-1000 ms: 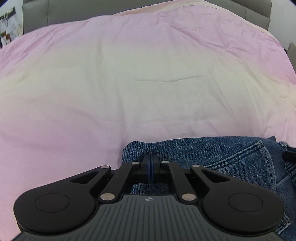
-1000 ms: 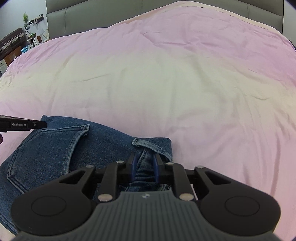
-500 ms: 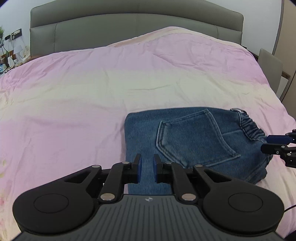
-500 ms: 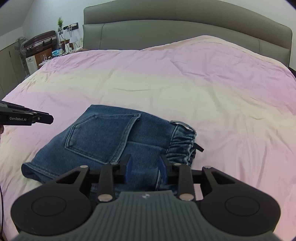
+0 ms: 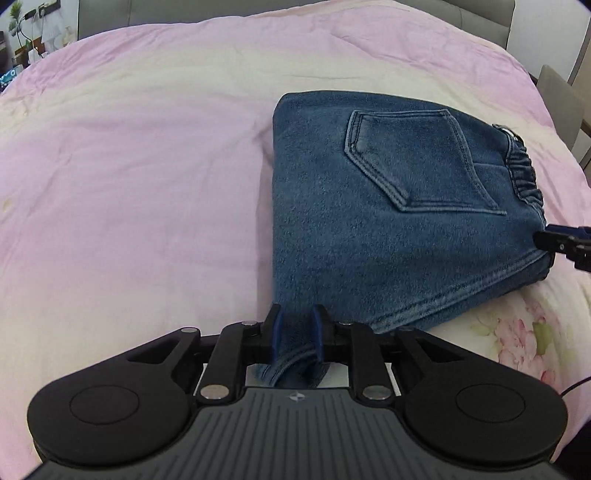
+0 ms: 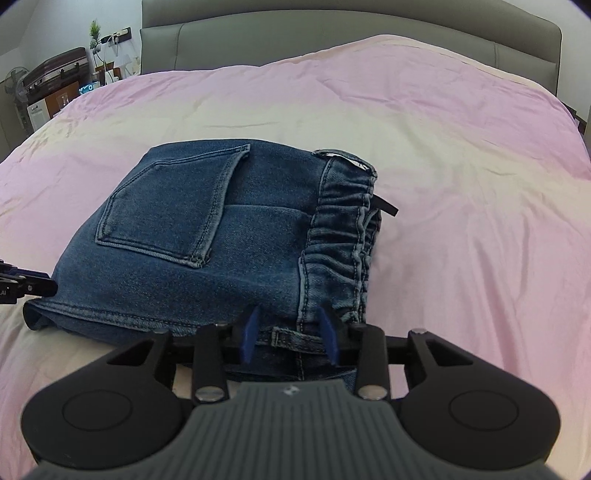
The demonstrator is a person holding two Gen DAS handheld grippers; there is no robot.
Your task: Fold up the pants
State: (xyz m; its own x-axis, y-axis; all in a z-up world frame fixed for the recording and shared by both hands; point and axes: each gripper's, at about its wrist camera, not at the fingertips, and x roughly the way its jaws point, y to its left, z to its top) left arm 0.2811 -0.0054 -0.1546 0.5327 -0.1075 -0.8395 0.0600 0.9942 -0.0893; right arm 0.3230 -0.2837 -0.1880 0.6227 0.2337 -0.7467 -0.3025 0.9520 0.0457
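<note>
Pink bedsheet (image 6: 461,155), gray headboard (image 6: 332,40) behind. Folded jeans (image 6: 229,236) lying there. Left gripper (image 5: 297,325) parted around a corner, right gripper (image 6: 290,328) wide around the waistband edge. No readable label.

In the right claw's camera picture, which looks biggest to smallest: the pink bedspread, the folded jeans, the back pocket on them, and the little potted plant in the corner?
1. Pink bedspread, filling most of the picture.
2. Folded jeans.
3. Back pocket.
4. Potted plant, tiny here, but it stands far back, so its true size is unsure.

Both wrist views share the folded jeans (image 5: 369,229) closely.
</note>
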